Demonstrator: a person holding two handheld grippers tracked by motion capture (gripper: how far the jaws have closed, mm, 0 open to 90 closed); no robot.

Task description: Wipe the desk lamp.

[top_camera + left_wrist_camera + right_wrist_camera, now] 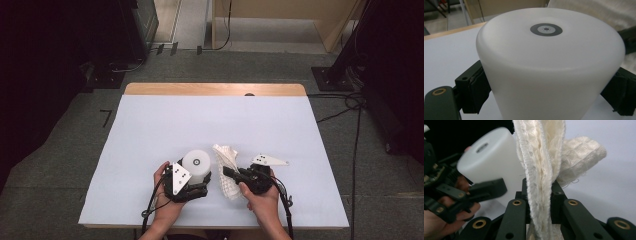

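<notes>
A white, slightly tapered cylinder point(196, 166) with a small dark ring on its top stands at the front middle of the table. My left gripper point(200, 186) is shut on its lower body; in the left gripper view the cylinder point(549, 67) sits squeezed between the two black pads point(475, 86). Just right of it, a cream waffle-weave cloth point(227, 167) hangs bunched and upright. My right gripper point(231, 173) is shut on a fold of this cloth point(541, 170), its jaws pinching it from both sides. The cylinder point(491, 167) stands close behind the cloth.
A pale sheet point(210, 125) covers the wooden table point(215, 89). Both hands rest near the front edge. Cables point(350, 105) and dark stands lie on the floor to the right and left of the table.
</notes>
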